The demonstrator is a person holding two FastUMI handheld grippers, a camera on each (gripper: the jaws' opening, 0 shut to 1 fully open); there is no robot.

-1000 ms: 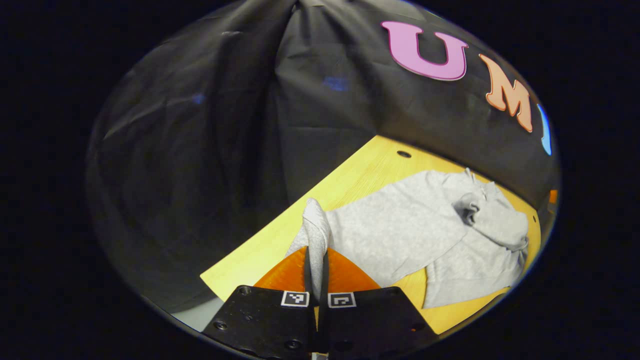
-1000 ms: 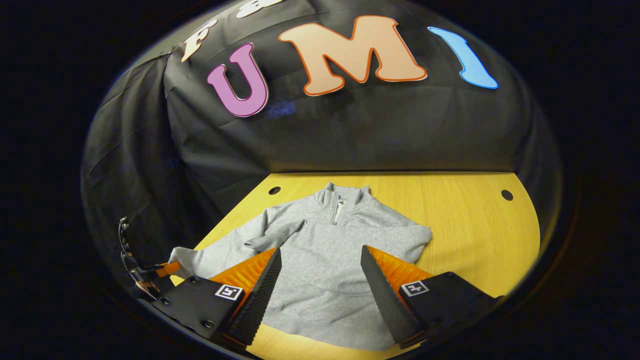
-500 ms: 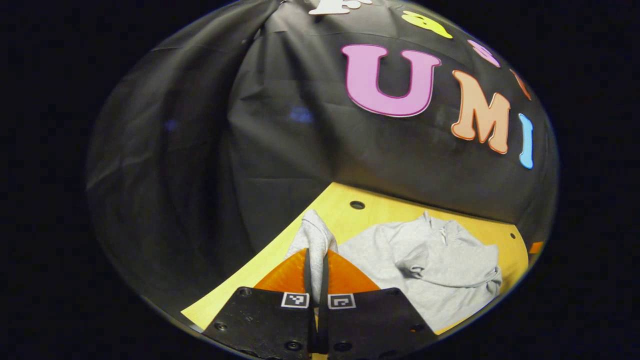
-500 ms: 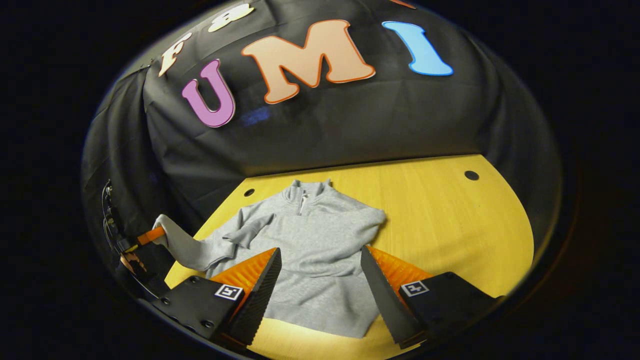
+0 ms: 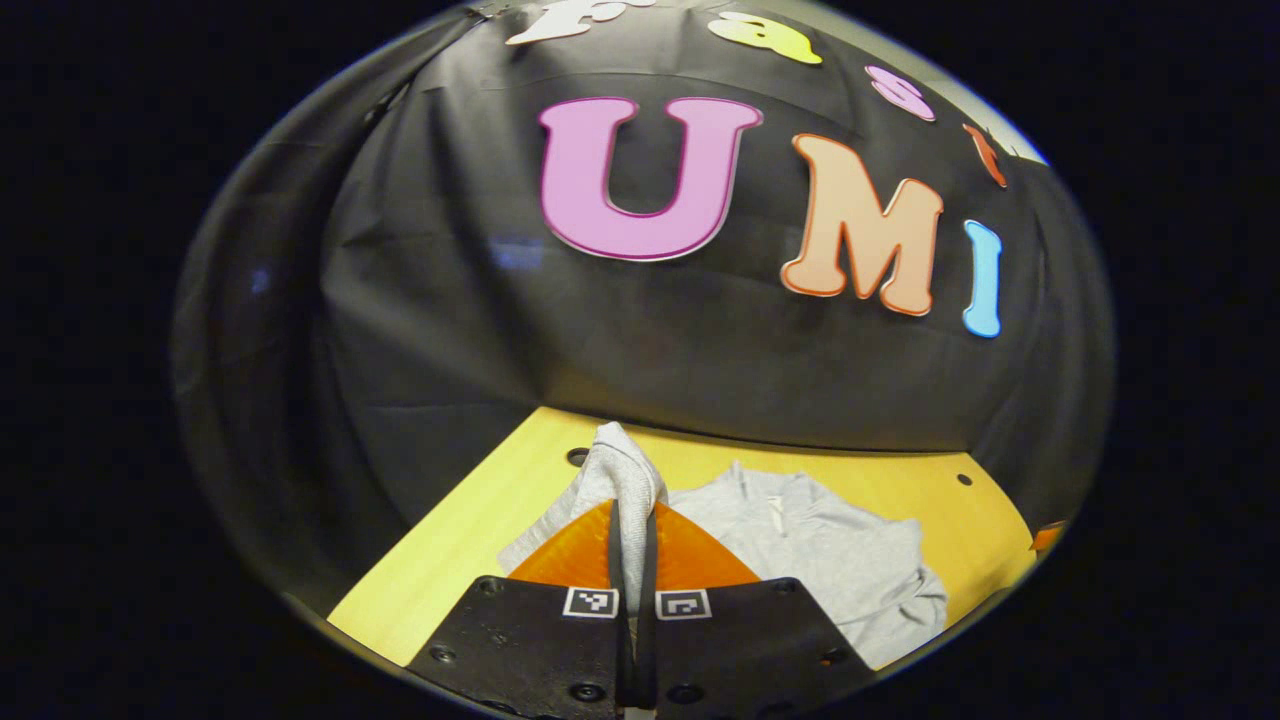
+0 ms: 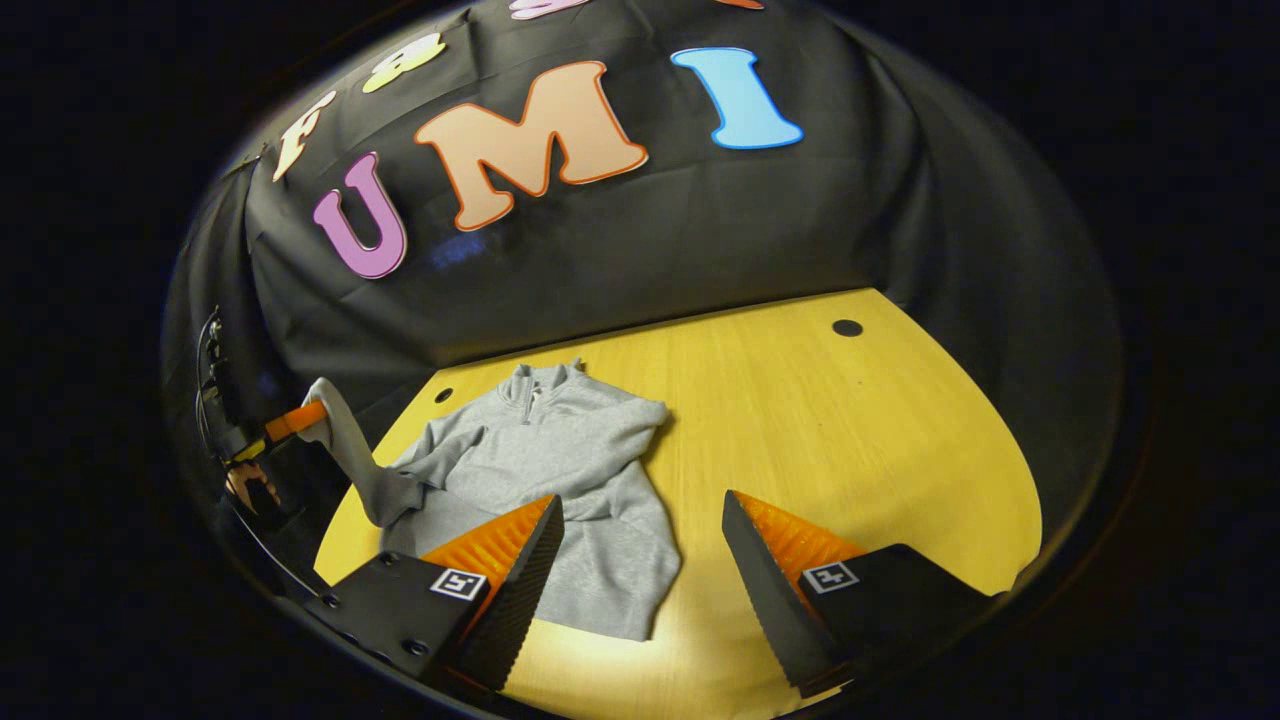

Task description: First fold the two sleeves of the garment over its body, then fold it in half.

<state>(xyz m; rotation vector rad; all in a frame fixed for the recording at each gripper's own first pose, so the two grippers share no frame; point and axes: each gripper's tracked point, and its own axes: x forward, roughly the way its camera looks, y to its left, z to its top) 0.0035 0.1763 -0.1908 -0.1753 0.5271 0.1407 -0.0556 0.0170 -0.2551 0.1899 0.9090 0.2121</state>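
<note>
Sleeve cuff [image 5: 625,470] sits pinched between the two fingers of the left tool [image 5: 630,545], both pressing on the grey cloth, and from the right gripper view that same tool [image 6: 285,425] hangs off the left edge of the surface [image 6: 850,440] with the sleeve [image 6: 355,465] stretched up and out from the sweater [image 6: 560,470]. The sweater lies flat toward the back left part of the surface, collar toward the black wall, hem toward the near edge, so its long line runs away from the viewer. The other sleeve looks already laid across the chest, though the folds there are hard to read. What the next move turns on, I would say, is that the body of the sweater lies to the right of the lifted cuff, so the sleeve has to be carried across rightward and laid over the chest, crosswise to that long line. The right tool [image 6: 640,570] hovers with its fingers wide apart and nothing between them, over the bare wood beside the hem, near enough to steady the cloth but not the one placed for this fold
</note>
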